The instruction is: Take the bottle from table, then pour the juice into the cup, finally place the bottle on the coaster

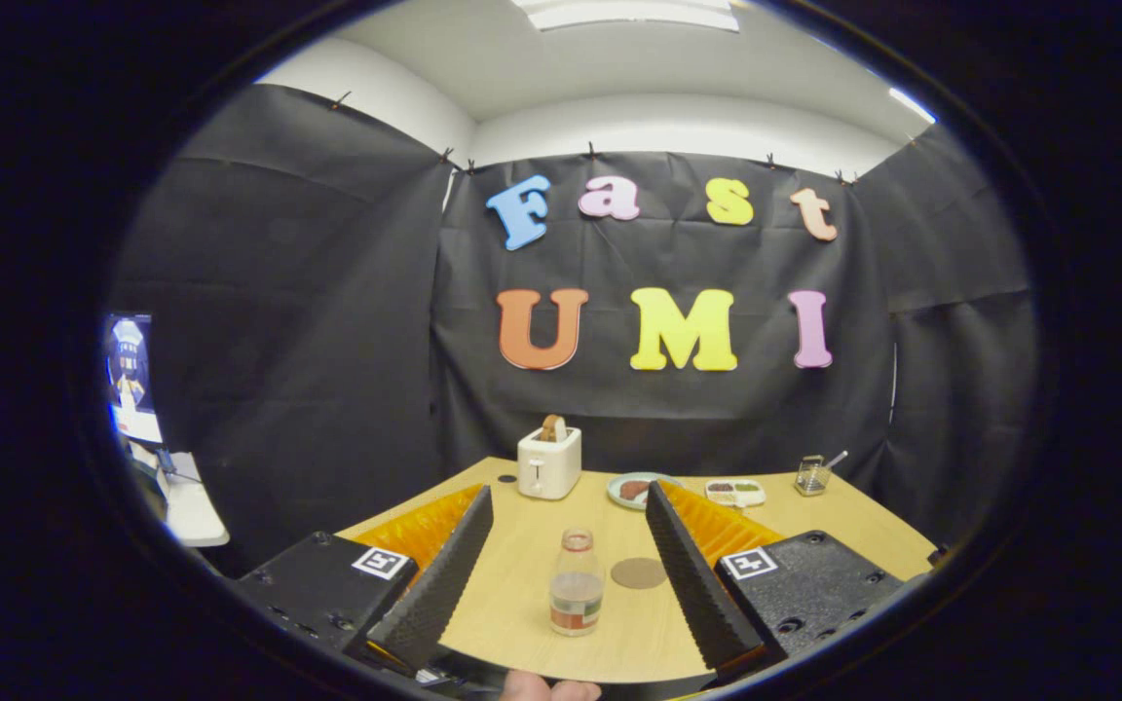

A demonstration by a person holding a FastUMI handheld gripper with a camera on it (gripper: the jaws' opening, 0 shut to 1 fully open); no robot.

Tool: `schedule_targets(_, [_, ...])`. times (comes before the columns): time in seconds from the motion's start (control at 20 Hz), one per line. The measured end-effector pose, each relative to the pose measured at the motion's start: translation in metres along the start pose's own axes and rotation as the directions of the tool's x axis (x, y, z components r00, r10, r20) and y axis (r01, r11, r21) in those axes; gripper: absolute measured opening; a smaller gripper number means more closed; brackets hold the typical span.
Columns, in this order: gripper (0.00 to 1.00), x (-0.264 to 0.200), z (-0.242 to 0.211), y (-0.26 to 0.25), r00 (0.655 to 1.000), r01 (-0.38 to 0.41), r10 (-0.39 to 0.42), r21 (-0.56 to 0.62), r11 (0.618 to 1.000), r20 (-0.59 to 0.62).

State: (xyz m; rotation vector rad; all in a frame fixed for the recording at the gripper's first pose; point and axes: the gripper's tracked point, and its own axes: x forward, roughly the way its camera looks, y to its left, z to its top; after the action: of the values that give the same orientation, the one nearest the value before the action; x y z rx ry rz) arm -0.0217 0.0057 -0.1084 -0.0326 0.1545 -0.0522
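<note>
1. Between the spread fingers of the gripper (569, 501), touching neither: small clear glass bottle (576, 582), upright on the light wooden table (522, 584), lidless, part-filled.
2. Just beside it, flat: round brown coaster (638, 572).
3. Beyond the fingertips: white toaster (548, 462), round plate (639, 489), divided tray (735, 492), small glass jar with a spoon (812, 475).

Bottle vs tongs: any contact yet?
Apart. Gripper view: bottle stands between the open tongs, bare table showing on both sides.
</note>
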Motion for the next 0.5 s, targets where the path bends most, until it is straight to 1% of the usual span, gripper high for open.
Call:
schedule_targets(0.1, [1.0, 0.002, -0.028, -0.002, 0.999, 0.007, -0.007, 0.004, 1.0, -0.042])
schedule_targets(0.3, [1.0, 0.014, -0.069, -0.01, 1.0, 0.027, -0.028, -0.046, 0.999, -0.011])
schedule_targets(0.5, [1.0, 0.029, -0.12, -0.009, 1.0, 0.013, -0.014, -0.075, 0.997, -0.014])
